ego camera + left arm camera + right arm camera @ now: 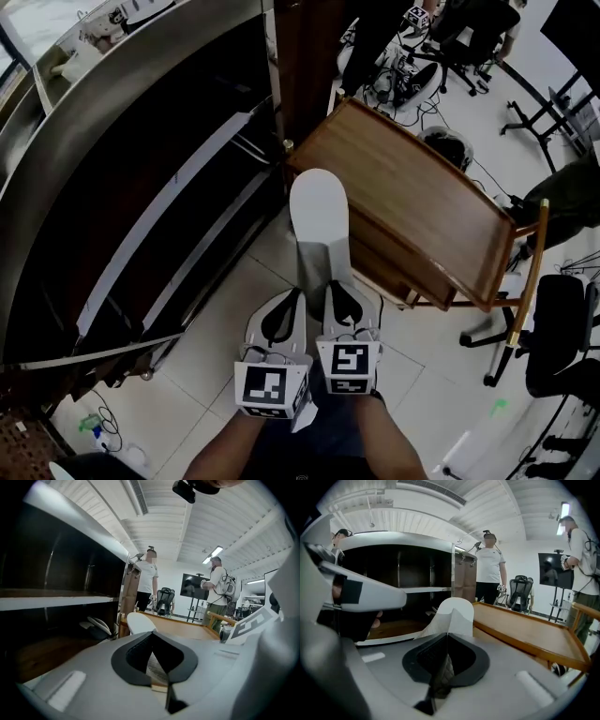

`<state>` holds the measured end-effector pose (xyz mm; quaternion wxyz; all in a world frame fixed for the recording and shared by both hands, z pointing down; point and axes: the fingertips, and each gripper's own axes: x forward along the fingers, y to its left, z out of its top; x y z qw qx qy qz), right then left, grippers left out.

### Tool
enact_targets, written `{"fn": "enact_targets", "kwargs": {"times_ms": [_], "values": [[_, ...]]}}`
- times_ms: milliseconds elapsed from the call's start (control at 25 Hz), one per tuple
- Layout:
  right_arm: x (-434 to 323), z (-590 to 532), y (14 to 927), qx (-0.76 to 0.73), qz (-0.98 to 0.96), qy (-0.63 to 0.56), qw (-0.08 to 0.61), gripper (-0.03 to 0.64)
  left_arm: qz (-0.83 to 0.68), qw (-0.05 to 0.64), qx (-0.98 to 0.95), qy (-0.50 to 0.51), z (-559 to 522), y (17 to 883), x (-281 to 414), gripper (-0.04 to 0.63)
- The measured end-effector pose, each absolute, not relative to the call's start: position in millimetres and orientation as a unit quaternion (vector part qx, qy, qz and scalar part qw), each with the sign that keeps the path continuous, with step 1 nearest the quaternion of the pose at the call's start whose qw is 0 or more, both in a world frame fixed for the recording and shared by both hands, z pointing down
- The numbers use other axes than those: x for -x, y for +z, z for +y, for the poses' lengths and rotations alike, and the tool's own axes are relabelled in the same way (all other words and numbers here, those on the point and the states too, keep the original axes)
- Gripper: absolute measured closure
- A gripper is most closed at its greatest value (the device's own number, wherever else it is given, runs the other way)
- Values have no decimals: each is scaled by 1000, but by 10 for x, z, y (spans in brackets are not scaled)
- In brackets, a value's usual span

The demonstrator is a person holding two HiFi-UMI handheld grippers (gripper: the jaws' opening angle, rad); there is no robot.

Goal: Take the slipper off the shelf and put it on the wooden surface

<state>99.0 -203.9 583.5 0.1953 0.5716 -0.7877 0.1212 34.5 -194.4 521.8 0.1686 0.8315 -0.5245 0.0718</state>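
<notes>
Two tools, side by side at the near edge of the head view, carry one white slipper (320,211) between them. The left tool (292,298) and the right tool (336,286) are both pressed together. The right one pinches the slipper's heel end. The left one closes on a pale ribbed edge that appears to be the same heel.

The slipper is clear of the dark shelf (169,202) on the left and hangs above the tiled floor (234,309), not yet resting on anything. Its long axis runs near to far, in line with both tools, heel at the pads and rounded toe farthest away. The wooden surface (412,202), a rimmed top, lies far and right of the toe, and its near-left corner is just beside the toe in the head view. The right tool is on the side nearer that corner, so the placing move is judged to go forward and rightward.

Only the head view shows the plan layout of shelf, slipper and surface. The right gripper view alone shows the slipper (452,616) rising from the pads with the surface's rim (511,637) to its right. The left gripper view alone shows more pale slippers (97,625) on a lower shelf board.
</notes>
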Motion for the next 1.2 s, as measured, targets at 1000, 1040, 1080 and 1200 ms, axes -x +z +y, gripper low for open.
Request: {"fn": "enact_targets", "kwargs": {"times_ms": [1000, 1040, 1080, 1200], "values": [[-1493, -2189, 7327, -622, -737, 133, 228, 607, -488, 177, -850, 89, -2387, 6605, -700, 591], [-1560, -2237, 7372, -628, -732, 136, 226, 607, -483, 174, -854, 88, -2421, 6634, -762, 591], [-1625, -2285, 7418, -633, -728, 138, 224, 607, -479, 172, -857, 86, -2456, 6660, -822, 591], [-1824, -2429, 7568, -650, -712, 149, 218, 607, -467, 166, -865, 80, -2558, 6720, -988, 591]]}}
